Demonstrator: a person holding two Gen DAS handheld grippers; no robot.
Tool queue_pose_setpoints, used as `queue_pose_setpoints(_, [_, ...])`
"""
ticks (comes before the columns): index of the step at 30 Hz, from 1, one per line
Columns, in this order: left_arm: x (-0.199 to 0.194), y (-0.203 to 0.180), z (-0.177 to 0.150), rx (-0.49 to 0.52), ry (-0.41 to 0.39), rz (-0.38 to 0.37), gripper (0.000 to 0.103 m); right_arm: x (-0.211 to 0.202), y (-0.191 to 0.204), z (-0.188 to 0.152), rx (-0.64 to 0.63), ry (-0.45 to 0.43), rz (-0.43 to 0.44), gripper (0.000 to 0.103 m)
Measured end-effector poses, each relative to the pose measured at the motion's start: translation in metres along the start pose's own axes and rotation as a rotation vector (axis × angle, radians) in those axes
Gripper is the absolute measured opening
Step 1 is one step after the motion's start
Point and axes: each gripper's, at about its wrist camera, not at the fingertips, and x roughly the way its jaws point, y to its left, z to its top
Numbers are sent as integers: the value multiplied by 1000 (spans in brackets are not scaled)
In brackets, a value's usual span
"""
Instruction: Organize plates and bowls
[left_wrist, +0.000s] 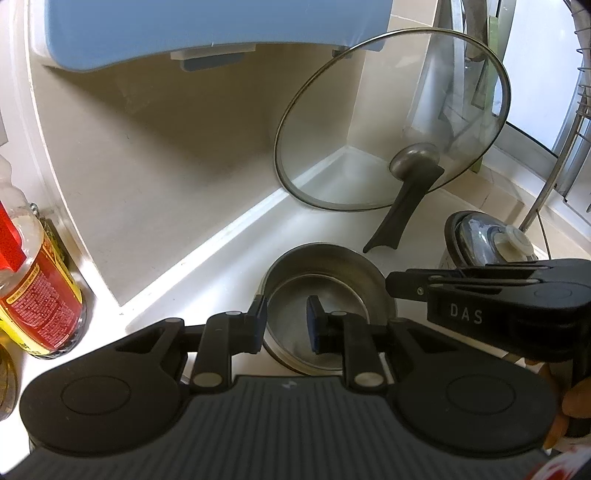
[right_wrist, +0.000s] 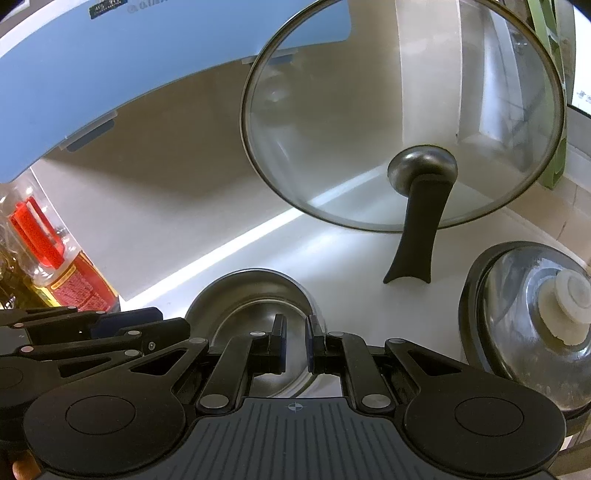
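Observation:
A steel bowl (left_wrist: 325, 291) stands on the white counter below both grippers; it also shows in the right wrist view (right_wrist: 255, 295). My left gripper (left_wrist: 286, 325) straddles the bowl's left rim, one finger outside and one inside, with a gap between pads and rim. My right gripper (right_wrist: 295, 343) has its jaws close together around the bowl's right rim; whether they grip it I cannot tell. The right gripper appears from the side in the left wrist view (left_wrist: 395, 286), over the bowl's right edge.
A glass lid (left_wrist: 391, 122) with a black handle leans in the corner against the wall. A lidded pot (right_wrist: 535, 314) stands at the right. An oil bottle (left_wrist: 33, 280) stands at the left. A blue cupboard (left_wrist: 207, 26) hangs above. A wire rack (left_wrist: 580, 122) is at far right.

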Motion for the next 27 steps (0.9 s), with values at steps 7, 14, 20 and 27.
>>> queue_pose_setpoints(7, [-5,1,0,-2,-9,1,20,-2,1,-1,1,-1,2,11])
queue_pose_setpoints(14, [-9,5,0,-12,-17,-1,22,-4,3,-2,1,-4,4,11])
queue_pose_setpoints(20, [-11,9,0,-20,-24,3,25,-6,2,-3,8,-6,5,12])
queue_pose_setpoints(27, [-11,14,-2,-28,-31,11,40,-4,-2,-5,21,-2,-5,42])
